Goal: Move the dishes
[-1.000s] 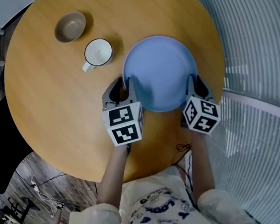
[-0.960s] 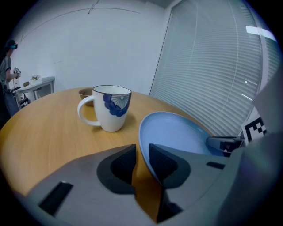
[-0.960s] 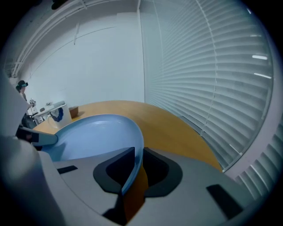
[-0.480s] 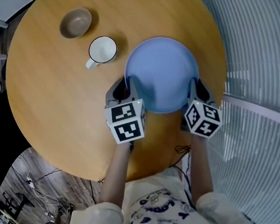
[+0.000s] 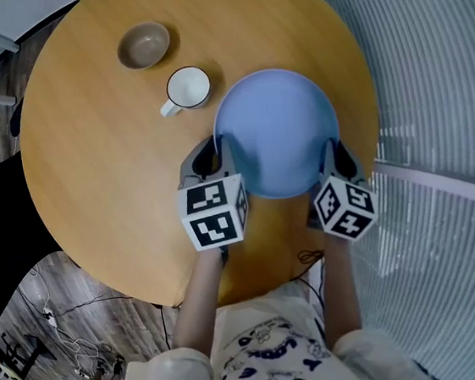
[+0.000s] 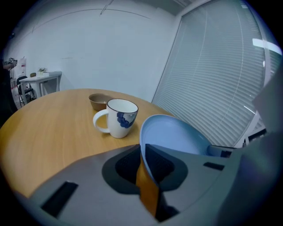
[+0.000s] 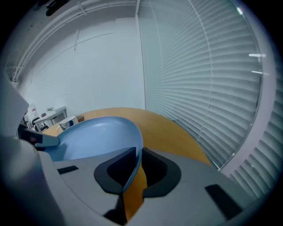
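Raised slightly, the blue plate [image 5: 276,129] stays level, face up.

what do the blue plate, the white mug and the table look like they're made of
The plate is probably ceramic, maybe melamine: even pale blue, soft matt sheen, thin rim. The mug looks like glazed ceramic: glossy white with a printed blue flower. The table is wood or wood veneer, going by the fine grain, with a smooth satin finish.

Round wood surface [image 5: 89,159] fills upper frame. White slat blinds [image 5: 429,78] along rt side. Plank floor [image 5: 107,315] lower left w/ loose cables [image 5: 77,348]. Plain white wall [image 6: 110,48]; white desk [image 6: 42,78] far left.
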